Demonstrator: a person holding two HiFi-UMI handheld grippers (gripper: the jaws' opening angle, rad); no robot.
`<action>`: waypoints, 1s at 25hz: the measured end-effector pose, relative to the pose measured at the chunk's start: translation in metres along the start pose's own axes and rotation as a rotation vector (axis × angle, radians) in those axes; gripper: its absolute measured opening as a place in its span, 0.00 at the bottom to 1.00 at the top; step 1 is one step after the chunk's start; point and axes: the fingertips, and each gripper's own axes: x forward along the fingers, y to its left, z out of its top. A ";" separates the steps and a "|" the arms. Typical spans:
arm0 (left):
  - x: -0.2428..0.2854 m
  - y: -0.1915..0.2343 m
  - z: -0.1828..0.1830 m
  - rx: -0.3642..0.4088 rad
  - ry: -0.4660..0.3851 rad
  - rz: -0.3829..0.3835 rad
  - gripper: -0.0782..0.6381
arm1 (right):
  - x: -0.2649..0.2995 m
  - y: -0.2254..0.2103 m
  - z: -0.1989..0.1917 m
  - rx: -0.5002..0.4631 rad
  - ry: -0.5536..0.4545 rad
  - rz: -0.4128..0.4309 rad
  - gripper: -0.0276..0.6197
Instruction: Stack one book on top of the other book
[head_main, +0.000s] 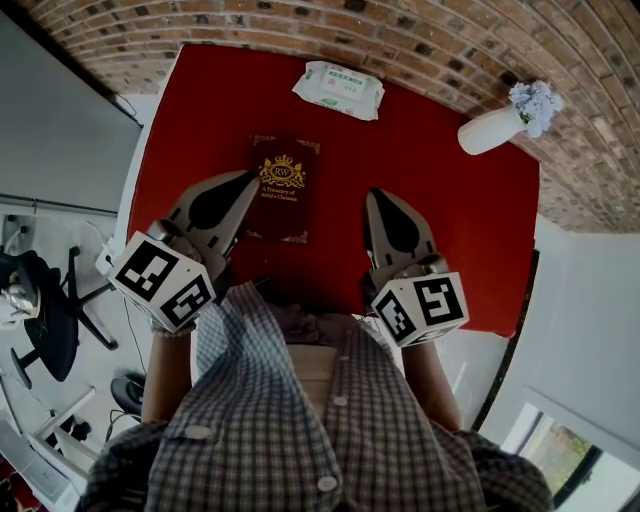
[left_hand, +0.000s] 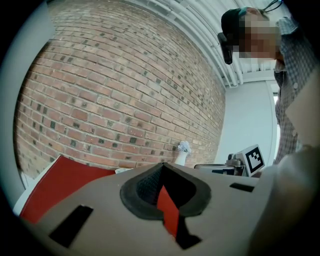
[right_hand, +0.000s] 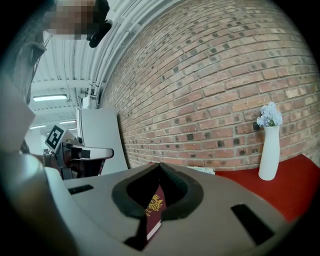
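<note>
On the red tabletop (head_main: 440, 180) a maroon book (head_main: 281, 190) lies flat at the middle. Its long axis runs from the person toward the brick wall (head_main: 420, 40), with the top of the title at the wall end. The left tool (head_main: 250, 178) and right tool (head_main: 378, 195) flank its near end, each with its jaws pressed together on nothing.

Looks along the right gripper (right_hand: 160, 165), grey jaws together with nothing pinched. Shows, through the dark notch between them, a maroon book (right_hand: 155, 210) with a gold crest, lying below. Faces a brick wall (right_hand: 210, 90). Takes in a white vase (right_hand: 268, 150) of pale flowers standing upright at right on a red table (right_hand: 295, 185), a white pack (right_hand: 202, 170) by the wall, and the left gripper (right_hand: 107, 152) at far left.
</note>
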 end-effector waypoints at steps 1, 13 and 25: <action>0.000 -0.002 0.000 0.001 -0.001 -0.008 0.12 | -0.001 0.000 0.001 -0.002 -0.002 -0.002 0.05; 0.003 -0.005 -0.005 0.026 0.028 -0.019 0.12 | -0.001 -0.002 -0.002 -0.018 0.012 -0.013 0.05; 0.005 -0.006 -0.008 0.035 0.042 -0.024 0.12 | 0.000 0.001 -0.004 -0.026 0.023 -0.008 0.05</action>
